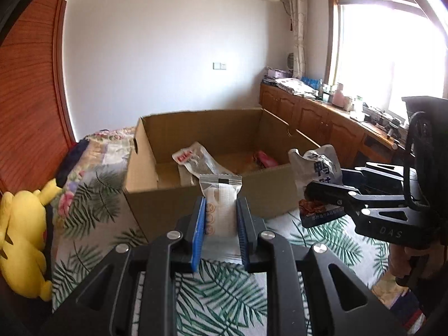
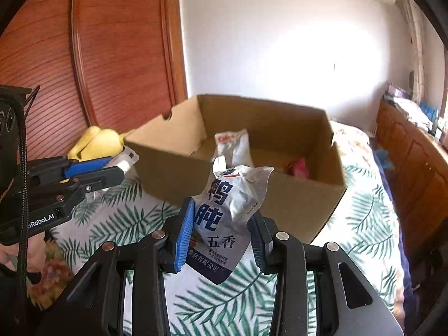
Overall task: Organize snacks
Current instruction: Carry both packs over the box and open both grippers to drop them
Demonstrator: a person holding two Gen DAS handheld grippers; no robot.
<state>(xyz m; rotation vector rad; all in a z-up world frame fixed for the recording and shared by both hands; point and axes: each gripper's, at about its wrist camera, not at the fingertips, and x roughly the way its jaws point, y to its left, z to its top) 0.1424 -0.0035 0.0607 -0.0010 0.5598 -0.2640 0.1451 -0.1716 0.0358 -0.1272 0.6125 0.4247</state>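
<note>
With its jaws closed on a white wafer packet (image 1: 221, 207) at lower centre, the left gripper (image 1: 221, 215) holds the packet upright before the cardboard box (image 1: 207, 196), apparently for dropping in. The right gripper (image 2: 222, 232) likewise clamps a silver duck-snack pouch (image 2: 232, 210) short of the box's near wall. Two snacks already lie inside the box, mid-frame; a yellow plush toy (image 1: 22, 240) sits at lower left.

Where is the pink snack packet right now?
The pink snack packet lies inside the cardboard box, in its right near corner in the right wrist view, right of the white pouch.
</note>
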